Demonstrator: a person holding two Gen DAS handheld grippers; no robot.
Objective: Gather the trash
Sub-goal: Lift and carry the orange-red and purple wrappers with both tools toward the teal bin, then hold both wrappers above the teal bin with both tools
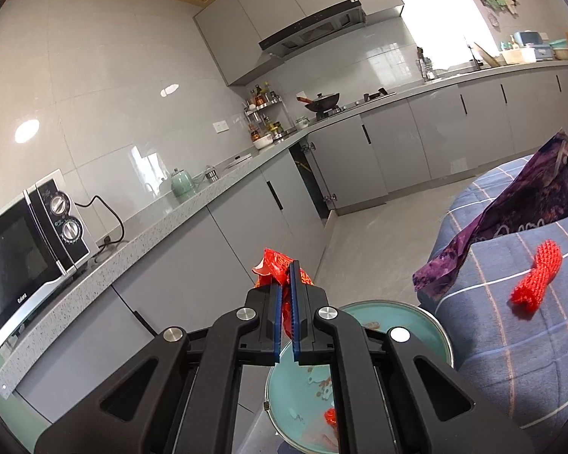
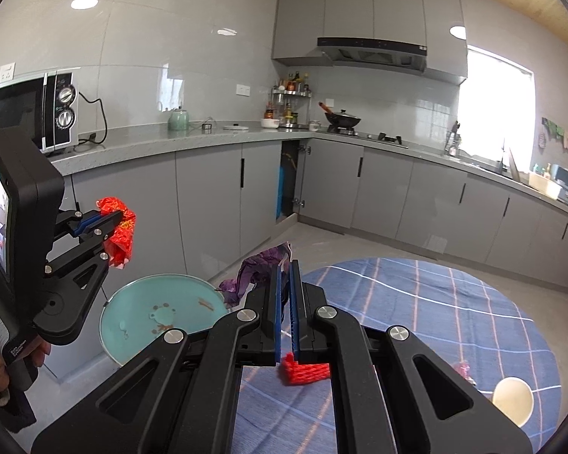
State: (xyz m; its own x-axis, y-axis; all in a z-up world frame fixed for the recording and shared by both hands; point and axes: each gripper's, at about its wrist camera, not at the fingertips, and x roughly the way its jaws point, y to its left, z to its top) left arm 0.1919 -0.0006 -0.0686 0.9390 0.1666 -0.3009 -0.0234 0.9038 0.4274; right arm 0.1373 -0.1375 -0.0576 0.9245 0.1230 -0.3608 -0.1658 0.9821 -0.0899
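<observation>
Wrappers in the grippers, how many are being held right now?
2. A red wrapper is pinched in the left gripper above the teal bin; a purple wrapper is pinched in the right gripper, over the table's edge.

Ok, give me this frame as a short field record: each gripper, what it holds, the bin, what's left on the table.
left gripper: shut on crumpled red plastic wrapper
right gripper: shut on purple plastic wrapper
bin: round teal bin, beside table, open
table: blue checked tablecloth
left on table: red foam net sleeve, white paper cup
</observation>
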